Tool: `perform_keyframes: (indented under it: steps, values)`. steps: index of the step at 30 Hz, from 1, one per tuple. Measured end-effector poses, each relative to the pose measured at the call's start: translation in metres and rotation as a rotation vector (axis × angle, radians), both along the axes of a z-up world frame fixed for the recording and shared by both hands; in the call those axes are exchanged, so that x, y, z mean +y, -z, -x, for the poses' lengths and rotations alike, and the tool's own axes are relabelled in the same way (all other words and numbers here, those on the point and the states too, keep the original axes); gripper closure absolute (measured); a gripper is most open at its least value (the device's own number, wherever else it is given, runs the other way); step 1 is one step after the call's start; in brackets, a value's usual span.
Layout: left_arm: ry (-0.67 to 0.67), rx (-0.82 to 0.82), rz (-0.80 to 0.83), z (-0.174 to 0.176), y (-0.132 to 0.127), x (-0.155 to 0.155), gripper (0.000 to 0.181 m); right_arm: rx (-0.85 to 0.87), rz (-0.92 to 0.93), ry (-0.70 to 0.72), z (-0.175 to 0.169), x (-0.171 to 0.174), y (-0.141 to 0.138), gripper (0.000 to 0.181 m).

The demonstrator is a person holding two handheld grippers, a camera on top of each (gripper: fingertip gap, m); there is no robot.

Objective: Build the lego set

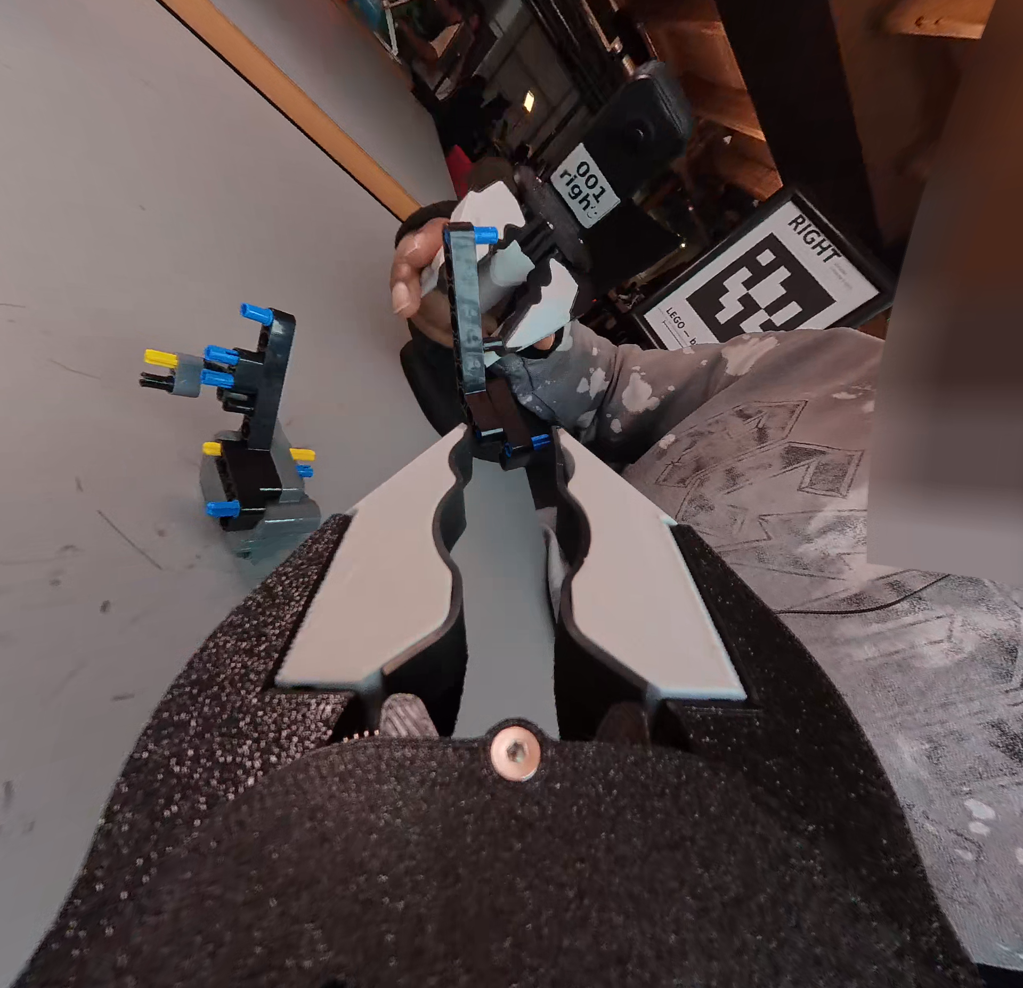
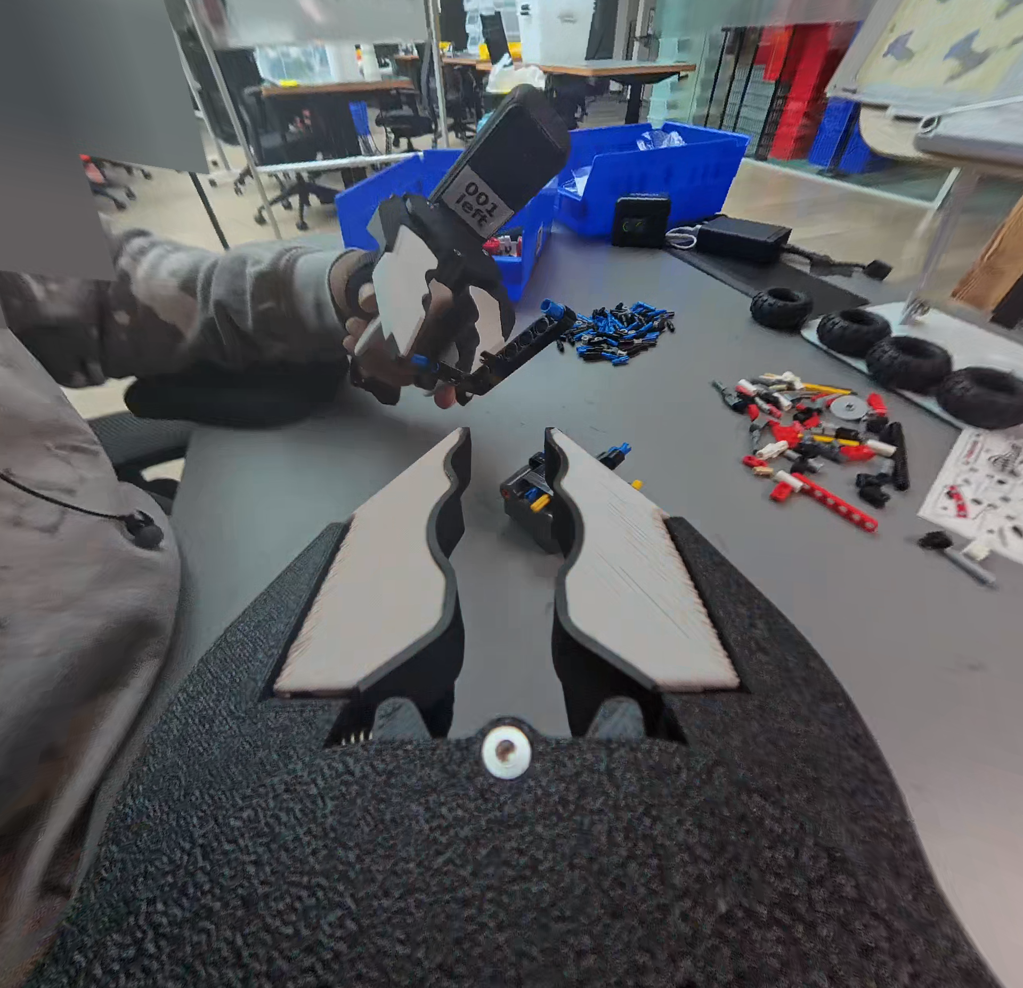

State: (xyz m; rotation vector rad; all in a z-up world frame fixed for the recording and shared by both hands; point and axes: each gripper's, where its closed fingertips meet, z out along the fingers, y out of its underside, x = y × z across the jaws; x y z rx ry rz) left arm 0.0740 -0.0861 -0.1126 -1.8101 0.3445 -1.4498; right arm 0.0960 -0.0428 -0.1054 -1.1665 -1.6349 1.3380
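L gripper [image 1: 512,452] clamps black beam [image 1: 468,319] by its lower end, raised off table [image 1: 138,158] so pins stay reachable. R gripper [image 2: 508,435] empty, fingers apart, over sub-assembly [image 2: 526,496] near table's front edge, prob. next pickup.

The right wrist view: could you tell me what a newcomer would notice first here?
The left gripper, raised above the grey table, grips a black beam bearing blue pins. Below, a partly built assembly sits between the right gripper's open fingers. Four black tyres line the table's right side.
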Motion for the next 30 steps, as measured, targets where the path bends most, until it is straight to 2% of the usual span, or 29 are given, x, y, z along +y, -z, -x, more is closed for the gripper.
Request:
perform_keyframes:
  steps: [3, 6, 8, 12, 15, 18, 20, 22, 24, 26, 28, 30]
  values:
    - [-0.014, 0.06, 0.014, 0.0, 0.012, 0.005, 0.155, 0.028, -0.256, -0.045, 0.005, -0.003, 0.005, 0.155]
    - [-0.046, 0.217, -0.004, 0.001, 0.031, 0.008, 0.154, -0.017, -0.384, -0.074, 0.014, -0.013, 0.022, 0.164]
    - [-0.054, 0.308, -0.01, -0.001, 0.041, 0.009, 0.154, 0.025, -0.478, -0.042, 0.022, -0.017, 0.027, 0.165]
    - [-0.052, 0.314, 0.018, -0.004, 0.046, 0.01, 0.154, 0.122, -0.854, -0.067, 0.022, -0.028, 0.043, 0.166]
    - [-0.051, 0.317, 0.033, -0.004, 0.048, 0.011, 0.155, 0.125, -0.958, -0.055, 0.025, -0.028, 0.054, 0.166]
    - [-0.056, 0.334, 0.044, -0.004, 0.051, 0.013, 0.154, 0.147, -1.046, -0.023, 0.028, -0.025, 0.056, 0.173]
    - [-0.061, 0.329, 0.036, -0.003, 0.05, 0.013, 0.153, 0.165, -1.044, -0.02, 0.028, -0.025, 0.054, 0.173]
    - [-0.087, 0.354, -0.007, 0.003, 0.045, 0.014, 0.141, 0.154, -0.993, -0.016, 0.028, -0.021, 0.053, 0.174]
    - [-0.173, 0.493, -0.08, 0.021, 0.048, 0.02, 0.131, 0.136, -0.928, 0.011, 0.026, -0.009, 0.049, 0.174]
    - [-0.276, 0.712, -0.148, 0.042, 0.059, 0.027, 0.121, 0.119, -0.861, 0.057, 0.022, 0.008, 0.042, 0.174]
    - [-0.32, 0.835, -0.173, 0.044, 0.071, 0.034, 0.112, 0.13, -0.799, 0.109, 0.019, 0.022, 0.031, 0.174]
    - [-0.304, 0.879, -0.14, 0.033, 0.084, 0.041, 0.106, 0.139, -0.724, 0.141, 0.018, 0.031, 0.024, 0.174]
